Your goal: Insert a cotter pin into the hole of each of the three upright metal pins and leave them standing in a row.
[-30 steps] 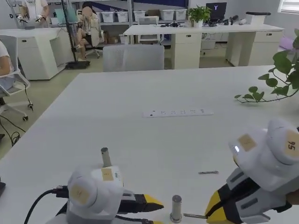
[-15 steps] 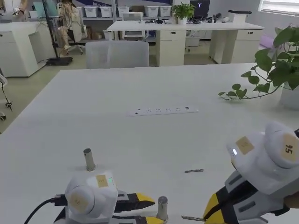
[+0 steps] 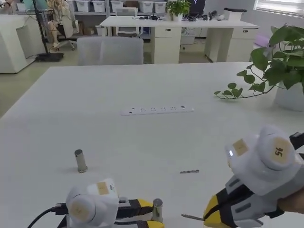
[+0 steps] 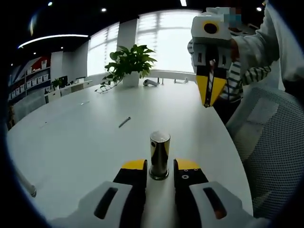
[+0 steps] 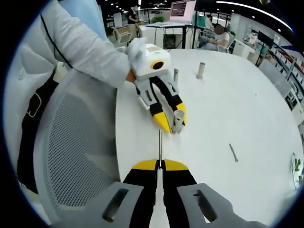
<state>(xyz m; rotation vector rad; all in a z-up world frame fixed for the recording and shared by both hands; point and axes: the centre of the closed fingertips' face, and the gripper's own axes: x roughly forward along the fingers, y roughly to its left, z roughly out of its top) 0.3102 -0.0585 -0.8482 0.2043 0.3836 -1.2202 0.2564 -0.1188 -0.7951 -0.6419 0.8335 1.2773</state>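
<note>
One marking can be read: a tan sticker (image 3: 278,152) on the round white housing of the right gripper (image 3: 209,219), at about 4 o'clock in the head view. It bears two dark handwritten digits, seemingly "95", turned on their side. A second sticker (image 3: 240,147) beside it and the left gripper (image 3: 154,214) stickers (image 3: 102,188), at 7 o'clock, show no legible writing.
</note>
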